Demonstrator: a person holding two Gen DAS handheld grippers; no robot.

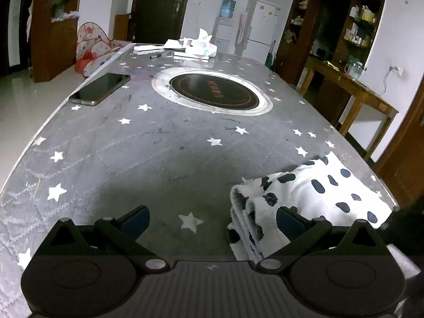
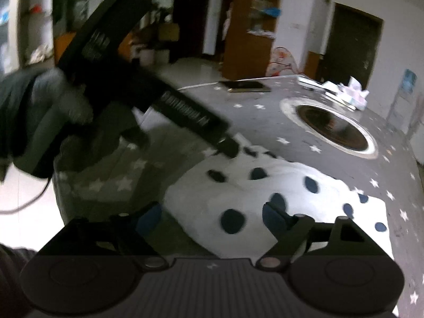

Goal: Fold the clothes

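A star-print tablecloth (image 1: pixel 159 159) is filling the frame; the folded spotted garment (image 1: pixel 318 190) is lying lower right, touching the wide-open left gripper's (image 1: pixel 212 222) right finger, and spreading between the right gripper's (image 2: pixel 212 220) wide-open jaws.

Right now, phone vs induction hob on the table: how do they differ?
The phone is a dark rectangle lying on top of the cloth at the table's left edge; the induction hob is a dark circle with a silver ring, set into the table's middle. The hob looks larger and bears orange markings; the phone's screen is blank. Both are glossy black.

star-print table (image 1: pixel 159 143), spotted garment (image 1: pixel 326 188), phone (image 1: pixel 100 88)
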